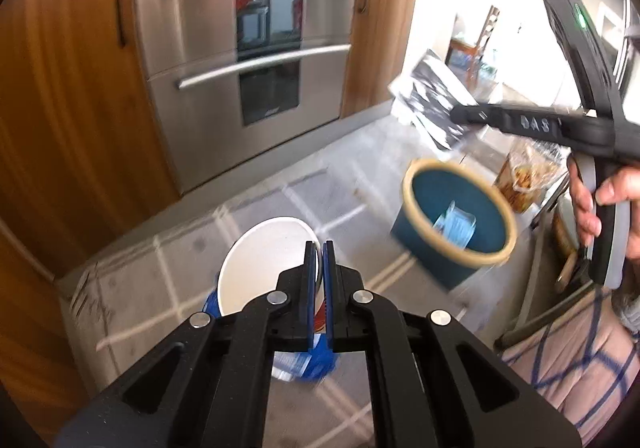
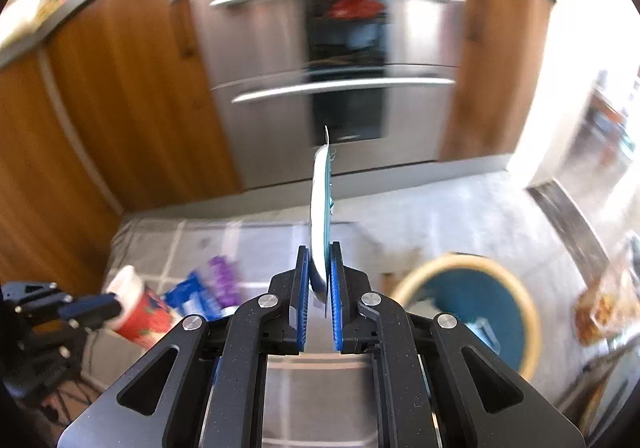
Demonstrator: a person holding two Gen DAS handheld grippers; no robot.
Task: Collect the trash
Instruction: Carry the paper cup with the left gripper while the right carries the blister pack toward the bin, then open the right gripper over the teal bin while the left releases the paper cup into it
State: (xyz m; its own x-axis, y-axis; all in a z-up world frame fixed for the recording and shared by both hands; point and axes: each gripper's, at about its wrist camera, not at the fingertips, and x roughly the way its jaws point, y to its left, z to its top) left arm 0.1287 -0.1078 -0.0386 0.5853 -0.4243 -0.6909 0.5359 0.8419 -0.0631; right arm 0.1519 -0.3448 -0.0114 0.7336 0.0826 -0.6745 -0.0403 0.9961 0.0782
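One red-and-white paper cup (image 1: 264, 268) sits pinched by its rim in the left claw (image 1: 319, 248), its blue pads clamped on the thin wall, above the floor. One flat, glossy wrapper, white on one face and teal on the other (image 2: 322, 215), stands edge-on in the right claw (image 2: 320, 268), whose pads close on its lower end. One round teal bin with a tan rim (image 1: 456, 224) stands on the floor to the right, a pale blue scrap lying inside it. On the floor near the cup lie one blue packet (image 2: 192, 298) and one purple packet (image 2: 224, 280), both blurred. A clear bag of brownish food (image 1: 524, 179) stands beyond the bin. The floor (image 1: 192, 248) is grey tile with pale grout lines. Behind rise a brushed-steel appliance with two bar handles (image 1: 248, 31) and warm wooden cabinets (image 1: 68, 95).
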